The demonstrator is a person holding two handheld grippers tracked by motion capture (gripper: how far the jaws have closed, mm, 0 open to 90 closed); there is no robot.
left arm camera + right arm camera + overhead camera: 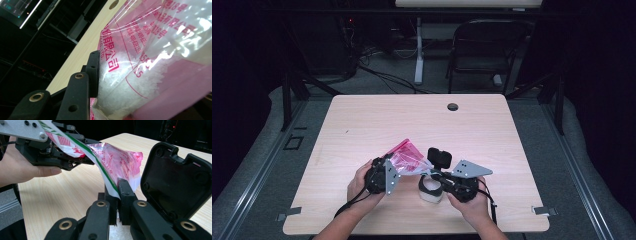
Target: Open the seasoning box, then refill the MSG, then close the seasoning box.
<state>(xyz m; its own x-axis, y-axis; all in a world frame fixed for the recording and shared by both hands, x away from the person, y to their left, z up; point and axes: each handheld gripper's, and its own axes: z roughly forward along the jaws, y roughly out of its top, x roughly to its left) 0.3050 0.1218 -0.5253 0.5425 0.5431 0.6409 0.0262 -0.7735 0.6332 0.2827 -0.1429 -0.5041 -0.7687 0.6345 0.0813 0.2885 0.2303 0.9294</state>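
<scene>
High view: the bag (408, 159) hangs over the table (362, 125), stretched between the left gripper (398, 167) and the right gripper (432, 172). Just right of the right gripper's fingers an open black lid (439, 158) stands up, and a white box (430, 189) sits beneath them.

Left gripper view: one black finger (93, 72) presses against the bag's (150, 62) side, where white grains bulge the film. The other finger is hidden behind the plastic, so this looks like a pinch across the filled part.

Right gripper view: the fingers (126, 195) are pressed together on the bag's (117, 162) rim, at its green-striped edge, with the lid (175, 180) just to their right. The left gripper (75, 160) clamps the far end.

Judgement: the film is thin, slick and limp, and loose grains will shift their weight when it is tipped. Grip it at the rim or a flat seam; squeezing the filled belly risks slipping or bursting the film.
</scene>
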